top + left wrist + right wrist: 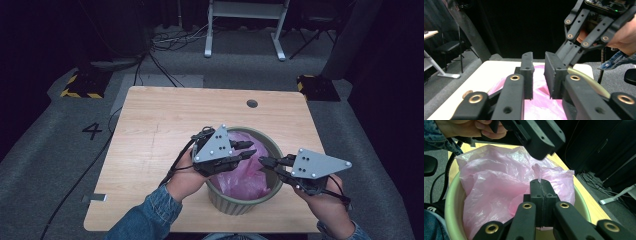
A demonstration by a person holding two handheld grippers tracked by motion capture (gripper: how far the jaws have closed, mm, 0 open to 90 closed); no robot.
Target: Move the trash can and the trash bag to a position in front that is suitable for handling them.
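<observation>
Inside bin [272, 150]: crumpled pink bag [240, 175].

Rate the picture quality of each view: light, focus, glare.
High view: table evenly lit, surroundings dark, sharp enough. Left gripper view: near links soft, black backdrop, bag washed out. Right gripper view: bag crisp with mild sheen, fingers in focus.

thin glossy pink plastic bag [499, 187], crinkled; smooth matt green bin [272, 145]; pale wood-grain table [160, 130].
</observation>
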